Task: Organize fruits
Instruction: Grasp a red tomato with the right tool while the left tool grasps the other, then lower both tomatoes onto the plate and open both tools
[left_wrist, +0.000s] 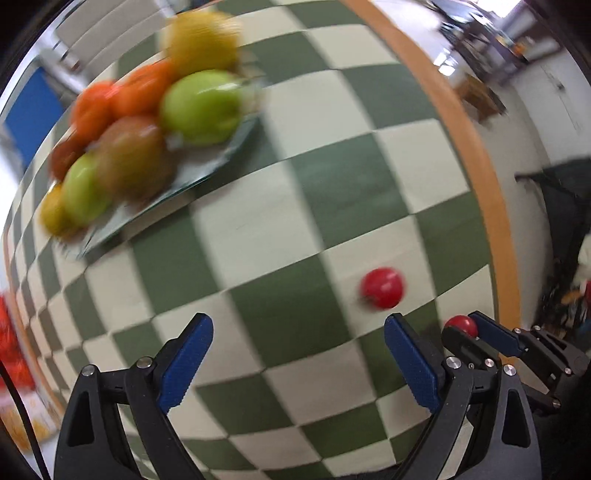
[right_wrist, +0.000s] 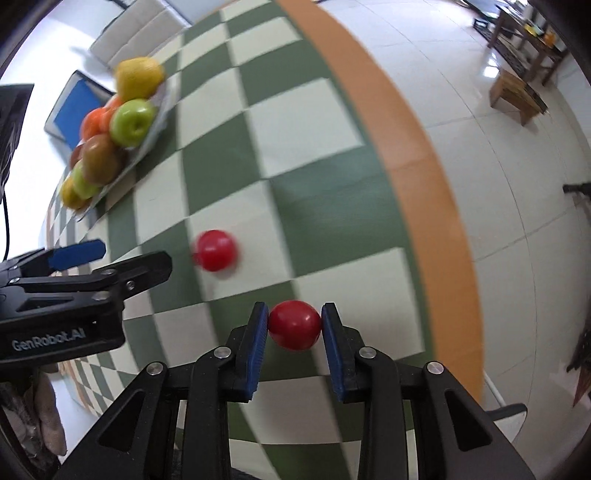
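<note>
Green-and-cream checks: cover the desk (right_wrist: 303, 192), which has an orange band along its far edge.
Floor: pale tiles beyond the orange edge, with a wooden stool (right_wrist: 517, 94) standing well off from the desk.
Chair: a pale one (right_wrist: 144, 26) at the desk's far side, behind the fruit.
Plate: a glass plate (left_wrist: 221, 155) on the desk, well apart from both claws, up and to the left in both views; blurred in the left wrist view.
Fruit pile: heaped on the plate, a yellow fruit (right_wrist: 138, 77) at the far end, a green apple (right_wrist: 132, 122) next to it, oranges (right_wrist: 96, 120) behind, a brown fruit (right_wrist: 99, 158) in the middle, and another green one and a yellow one at the near end.
Right claw: the right claw (right_wrist: 294, 325) is closed to a narrow gap, both blue pads pressed against a held red ball (right_wrist: 294, 325); it sits close above the desk near the orange edge.
Left claw: the left claw (left_wrist: 298, 363) is spread wide with nothing between its pads, hanging over the checks just left of the right claw.
Loose red ball: a loose red ball (right_wrist: 216, 250) lies on the desk, between the claws and the plate, nearer the claws, touching neither.
</note>
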